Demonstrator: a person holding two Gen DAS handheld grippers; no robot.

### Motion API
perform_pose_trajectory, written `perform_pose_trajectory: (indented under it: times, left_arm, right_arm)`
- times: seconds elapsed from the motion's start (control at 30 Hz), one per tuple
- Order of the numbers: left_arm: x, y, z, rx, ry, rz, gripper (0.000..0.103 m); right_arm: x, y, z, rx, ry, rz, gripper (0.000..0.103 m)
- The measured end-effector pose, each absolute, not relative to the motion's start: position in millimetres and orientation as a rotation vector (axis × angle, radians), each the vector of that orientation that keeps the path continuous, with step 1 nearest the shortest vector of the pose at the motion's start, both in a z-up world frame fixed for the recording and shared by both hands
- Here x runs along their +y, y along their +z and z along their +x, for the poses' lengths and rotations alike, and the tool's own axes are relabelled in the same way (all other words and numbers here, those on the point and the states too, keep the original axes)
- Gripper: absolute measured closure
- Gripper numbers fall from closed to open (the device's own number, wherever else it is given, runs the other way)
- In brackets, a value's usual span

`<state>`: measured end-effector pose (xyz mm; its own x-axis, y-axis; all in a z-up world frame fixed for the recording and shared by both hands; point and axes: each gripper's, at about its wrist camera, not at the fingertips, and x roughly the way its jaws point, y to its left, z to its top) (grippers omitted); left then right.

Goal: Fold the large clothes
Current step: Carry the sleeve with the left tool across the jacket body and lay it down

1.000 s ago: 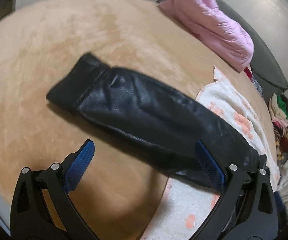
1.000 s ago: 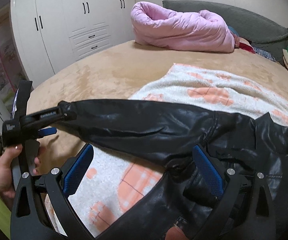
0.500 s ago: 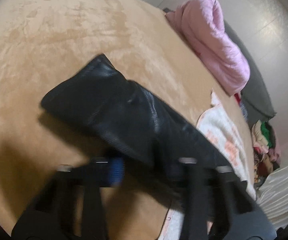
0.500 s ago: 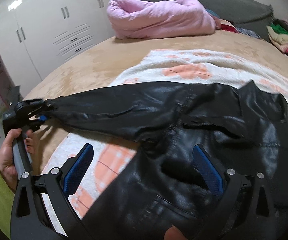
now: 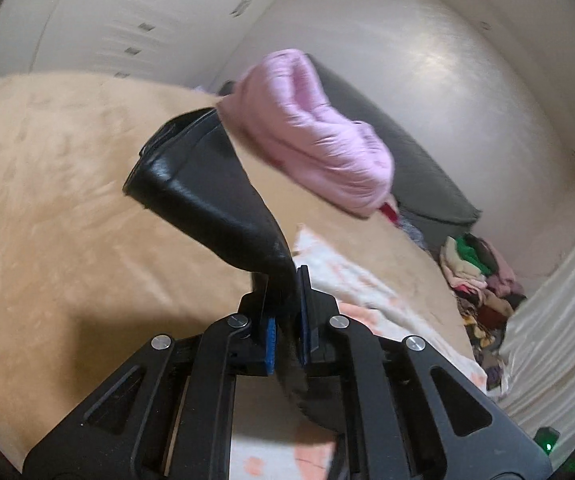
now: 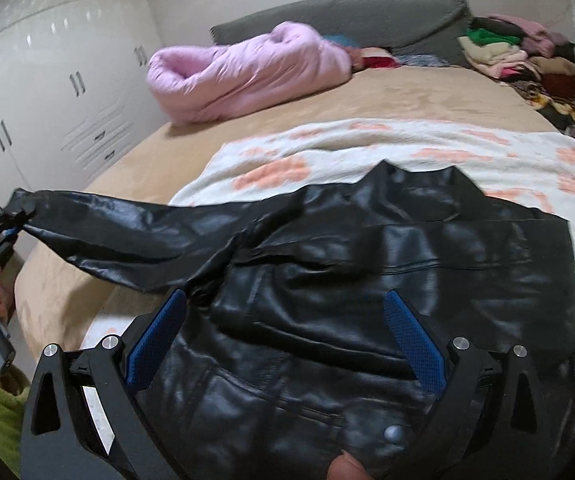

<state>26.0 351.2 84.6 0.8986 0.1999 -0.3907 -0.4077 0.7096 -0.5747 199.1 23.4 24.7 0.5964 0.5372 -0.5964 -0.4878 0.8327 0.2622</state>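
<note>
A black leather jacket (image 6: 387, 280) lies spread on a white towel with orange prints (image 6: 367, 148) on the tan bed. Its left sleeve (image 6: 135, 232) stretches out to the left, lifted off the bed. My left gripper (image 5: 283, 280) is shut on that sleeve near the cuff (image 5: 191, 168), which sticks up and forward past the fingers; the same gripper (image 6: 15, 216) shows at the far left in the right wrist view, held by a hand. My right gripper (image 6: 287, 328) hangs open over the jacket's body, its blue pads (image 6: 411, 336) wide apart and gripping nothing.
A pink puffy coat (image 6: 247, 68) lies at the head of the tan bed (image 6: 407, 96) against a grey headboard cushion (image 6: 347, 16). A pile of mixed clothes (image 6: 527, 60) fills the far right corner. White wardrobes (image 6: 47, 92) stand along the left.
My left gripper went from wide open over the sleeve to shut on it and rose, lifting the cuff end off the bed. My right gripper slid right, from the sleeve to over the jacket's body.
</note>
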Motion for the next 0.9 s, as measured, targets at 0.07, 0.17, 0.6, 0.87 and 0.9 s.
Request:
perform_pose_trajectory:
  times: [0.07,0.17,0.6,0.87,0.9]
  left_arm:
    - [336,96,32,0.315,0.325,-0.674,0.100]
    - [317,108,40,0.322,0.291,-0.649,0.100]
    - [229,145,78,0.345,0.138,-0.512,0.101]
    - [178,156,97,0.367,0.054,-0.438,0.100]
    - [172,157,100,0.369,0.041,-0.431,0.101]
  right_arm:
    - [8,27,201,0.713,0.577,0.097,0.004]
    - [-14,30,201,0.702,0.560,0.144,0.004]
    - [-86,38,196,0.661,0.497,0.268,0.004]
    - [-120,34,195,0.648,0.472,0.335,0.004]
    - [-126,33,195,0.647,0.467,0.347,0.004]
